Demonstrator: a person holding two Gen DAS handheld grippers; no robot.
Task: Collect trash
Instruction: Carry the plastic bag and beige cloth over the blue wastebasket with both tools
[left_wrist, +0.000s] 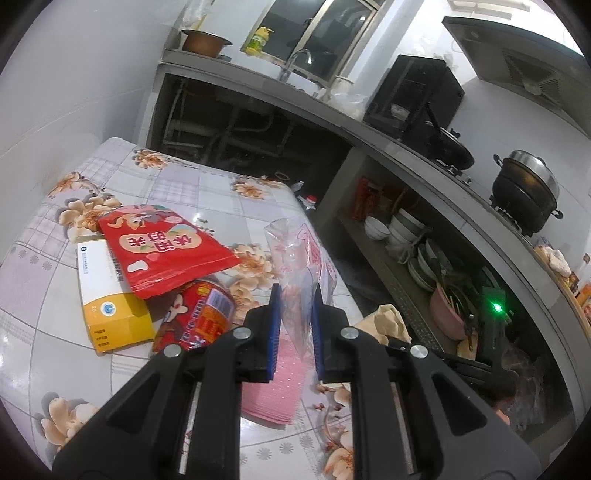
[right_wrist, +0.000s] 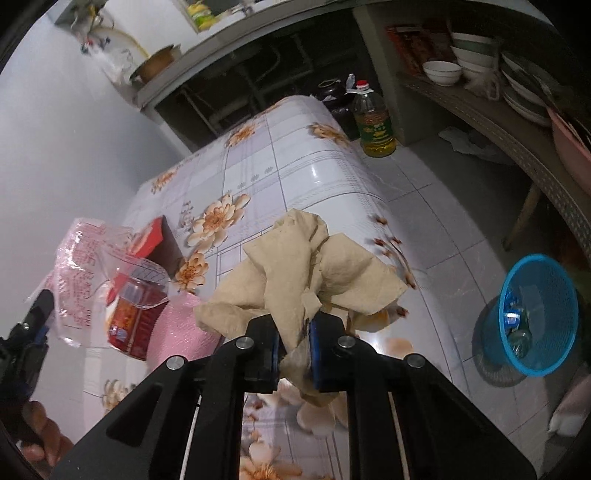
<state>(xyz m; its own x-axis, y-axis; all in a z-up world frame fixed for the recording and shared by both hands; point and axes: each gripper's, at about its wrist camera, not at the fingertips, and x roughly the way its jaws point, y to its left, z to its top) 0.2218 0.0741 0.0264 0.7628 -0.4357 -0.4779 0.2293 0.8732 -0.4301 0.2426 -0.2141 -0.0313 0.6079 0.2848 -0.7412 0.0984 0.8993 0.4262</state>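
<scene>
In the left wrist view, the left hand-held gripper (left_wrist: 296, 314) at lower centre is clamped on a clear plastic bag (left_wrist: 295, 266) with pink-red print too small to read; the bag stands up between the blue pads. At centre left, on the floral-covered worktop (left_wrist: 221, 192), lies a red snack pouch (left_wrist: 162, 251) with large Chinese characters, seen upside down, reading 休闲时光. It overlaps a white and yellow carton (left_wrist: 107, 299), whose small print is illegible, and a red can (left_wrist: 199, 317) with a label of fine text. A pink ribbed mat (left_wrist: 273, 391) lies under the gripper.

In the right wrist view, the right hand-held gripper (right_wrist: 291, 347) at lower centre is closed on a crumpled tan paper napkin (right_wrist: 295, 273). At lower right, a blue mesh bin (right_wrist: 532, 317) stands on the floor, wrappers inside. At upper centre, a cooking oil bottle (right_wrist: 373, 122) carries a green label.
</scene>
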